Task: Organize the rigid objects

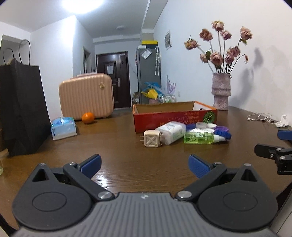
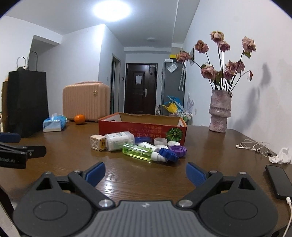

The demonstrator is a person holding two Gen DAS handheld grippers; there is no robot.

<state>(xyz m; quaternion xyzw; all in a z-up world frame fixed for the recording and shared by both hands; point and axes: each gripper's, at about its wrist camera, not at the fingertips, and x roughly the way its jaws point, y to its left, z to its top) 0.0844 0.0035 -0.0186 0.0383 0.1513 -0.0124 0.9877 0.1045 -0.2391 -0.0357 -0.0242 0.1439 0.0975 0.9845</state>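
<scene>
Right tool (image 2: 145, 172) spread (empty), green bottle (image 2: 137, 151) just ahead

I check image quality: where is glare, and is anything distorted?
Left wrist view: ceiling light blown out, table reflects it, walls bend at the edges. Right wrist view: the same light glares; vase casts soft shadows on the wall.

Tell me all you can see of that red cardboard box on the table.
The red cardboard box is a shallow, open-topped tray, red outside with upside-down printing and a green pumpkin picture, plain brown inside. It sits flat on the brown wooden table. What it holds is hidden. A white bottle and small containers lie against its near side.
</scene>
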